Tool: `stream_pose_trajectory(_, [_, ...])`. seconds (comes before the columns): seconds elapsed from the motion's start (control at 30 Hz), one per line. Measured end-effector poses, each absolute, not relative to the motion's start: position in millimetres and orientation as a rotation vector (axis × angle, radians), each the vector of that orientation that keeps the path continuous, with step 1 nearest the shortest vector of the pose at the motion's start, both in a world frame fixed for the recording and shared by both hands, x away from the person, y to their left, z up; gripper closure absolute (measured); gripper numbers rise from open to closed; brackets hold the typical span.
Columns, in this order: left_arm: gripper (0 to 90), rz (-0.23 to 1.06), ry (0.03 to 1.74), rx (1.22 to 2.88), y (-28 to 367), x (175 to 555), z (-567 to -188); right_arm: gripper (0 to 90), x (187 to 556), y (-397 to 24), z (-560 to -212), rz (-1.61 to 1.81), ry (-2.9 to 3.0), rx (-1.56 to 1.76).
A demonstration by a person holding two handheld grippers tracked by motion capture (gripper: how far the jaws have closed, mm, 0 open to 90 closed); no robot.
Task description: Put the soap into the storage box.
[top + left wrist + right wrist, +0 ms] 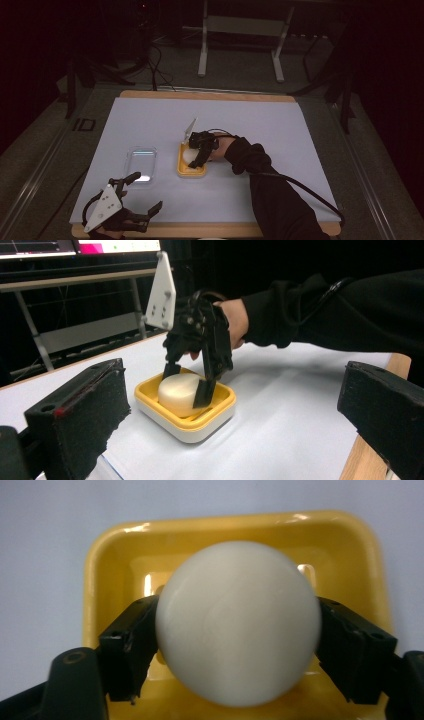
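So the right claw point(192, 156) is reaching down into a little yellow tray point(191, 172) sitting about mid-surface, and it's got its two black jaws clamped on either side of a round cream-white puck point(237, 622). It looks like a bar of soap or something similar, can't say for sure. From the right gripper view you can see the jaws pressed right up against the puck's left and right edges, with the yellow tray point(107, 555) underneath it. The left gripper view shows the same thing from the side: the puck point(179, 391) sits in the tray point(200, 426), which has a yellow rim and a white base, with the right claw point(187, 382) coming down on it from above. The person's hand point(235, 322) and a dark sleeve point(345, 315) are behind it.

The left claw point(142, 192) is down at the near left corner of the surface point(260, 125), jaws spread wide, nothing between them. Just hanging there, well apart from the tray.

There's also a clear plastic lid or container point(140, 163) lying flat on the white surface just left of the yellow tray, not touching it. The room around is pretty dark, and a metal frame point(240, 30) stands on the floor beyond the far edge.
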State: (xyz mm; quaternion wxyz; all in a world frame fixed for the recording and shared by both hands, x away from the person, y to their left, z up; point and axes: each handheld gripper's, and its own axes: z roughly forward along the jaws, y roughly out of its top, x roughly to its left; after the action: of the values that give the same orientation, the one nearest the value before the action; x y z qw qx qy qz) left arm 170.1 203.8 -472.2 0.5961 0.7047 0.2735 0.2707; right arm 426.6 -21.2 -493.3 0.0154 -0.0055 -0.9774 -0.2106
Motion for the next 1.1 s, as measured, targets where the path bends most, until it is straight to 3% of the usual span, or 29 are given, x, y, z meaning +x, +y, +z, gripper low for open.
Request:
stream_pose_trajectory(0.33, [0.1, 0.626, 0.637, 1.639, 202.7, 170.9, -472.6, 19.6, 424.6, -33.1, -468.3, -0.702, -3.059, -0.081])
stream_pose_trajectory(0.53, [0.1, 0.627, 0.640, 1.641, 202.7, 171.4, -472.8, 10.8, 422.0, -45.5, -445.4, -0.766, -3.070, -0.133])
stream_pose_trajectory(1.1, [0.1, 0.633, 0.641, 1.643, 202.6, 170.0, -472.6, 13.1, 411.8, -91.5, -412.2, -0.871, -3.157, -0.474])
